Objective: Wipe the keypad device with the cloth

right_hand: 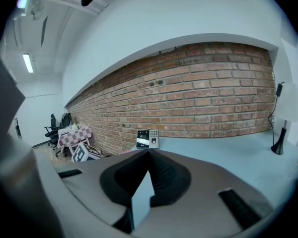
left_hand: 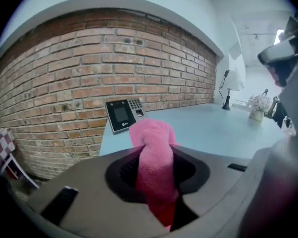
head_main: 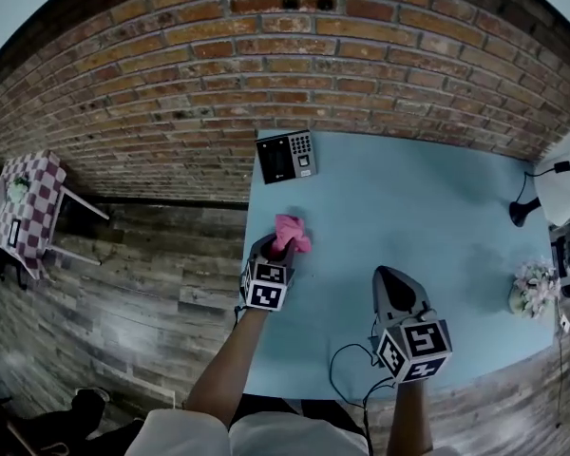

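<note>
You are in what looks like an office or test room, not a home. A long bare brick wall [head_main: 294, 55] runs behind a plain light-blue table [head_main: 408, 217], with a smooth white wall [right_hand: 188, 14] above it and a strip light [right_hand: 28, 62] on the ceiling. The floor [head_main: 123, 274] is grey wood plank. Off to your left, wheeled office chairs [right_hand: 53, 125] stand by a small side table with a checked cover [head_main: 24, 202], and a square marker board [right_hand: 79, 154] sits on the floor near it. Your table carries a keypad device [head_main: 286, 156], a black stand with a cable [head_main: 522, 212] and a small pot of flowers [head_main: 534, 288].
</note>
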Available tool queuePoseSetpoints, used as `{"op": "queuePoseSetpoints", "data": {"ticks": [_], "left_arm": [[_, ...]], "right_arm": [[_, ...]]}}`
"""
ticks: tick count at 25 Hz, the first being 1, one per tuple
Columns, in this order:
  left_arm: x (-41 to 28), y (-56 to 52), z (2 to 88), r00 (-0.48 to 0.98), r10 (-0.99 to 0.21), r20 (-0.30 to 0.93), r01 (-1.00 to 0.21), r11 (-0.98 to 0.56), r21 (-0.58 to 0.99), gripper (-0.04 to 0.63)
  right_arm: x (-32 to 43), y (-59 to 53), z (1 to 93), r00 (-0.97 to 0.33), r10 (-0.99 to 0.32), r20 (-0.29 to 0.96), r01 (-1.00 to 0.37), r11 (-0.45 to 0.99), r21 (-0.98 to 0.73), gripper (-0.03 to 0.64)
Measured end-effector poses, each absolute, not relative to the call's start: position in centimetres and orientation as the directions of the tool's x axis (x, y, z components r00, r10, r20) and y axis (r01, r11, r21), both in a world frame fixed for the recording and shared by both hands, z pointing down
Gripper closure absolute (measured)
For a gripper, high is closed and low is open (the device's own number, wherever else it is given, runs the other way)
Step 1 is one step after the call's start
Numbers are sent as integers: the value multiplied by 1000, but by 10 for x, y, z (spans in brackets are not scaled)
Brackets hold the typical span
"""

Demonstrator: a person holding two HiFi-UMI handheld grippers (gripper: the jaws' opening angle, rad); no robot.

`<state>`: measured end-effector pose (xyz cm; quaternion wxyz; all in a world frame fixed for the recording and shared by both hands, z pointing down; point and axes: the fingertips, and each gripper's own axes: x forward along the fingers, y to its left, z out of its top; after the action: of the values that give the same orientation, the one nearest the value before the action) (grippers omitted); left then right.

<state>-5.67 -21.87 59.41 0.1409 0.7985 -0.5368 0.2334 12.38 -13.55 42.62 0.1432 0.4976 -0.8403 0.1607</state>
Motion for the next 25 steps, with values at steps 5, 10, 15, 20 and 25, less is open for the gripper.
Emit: {"op": "queuePoseSetpoints", "data": {"ticks": [5,10,15,20,25], "left_arm": [[-71,-159,539,285,-848,447,-949,-315,7,462],[-86,-100,484,238,-894,380,-963,-268,-26,460],[-106,-54,445,201,-918,342,-968,-240,-76,460],[-118,-22,394,217,-939,266,-966,-246,-83,459],[-113,10,335,246,-955,168,-950,-272,-152,459]], "right_arm": [[121,-112,393,-505,-792,342,-859,500,-110,612],[105,-83,369,-563,-769,303,-821,564,-93,612],[89,-58,348,-600,-751,274,-787,616,-36,612],[71,-35,321,-617,-745,253,-751,654,96,612],[59,-2,291,-644,-737,204,-738,669,89,612]]}}
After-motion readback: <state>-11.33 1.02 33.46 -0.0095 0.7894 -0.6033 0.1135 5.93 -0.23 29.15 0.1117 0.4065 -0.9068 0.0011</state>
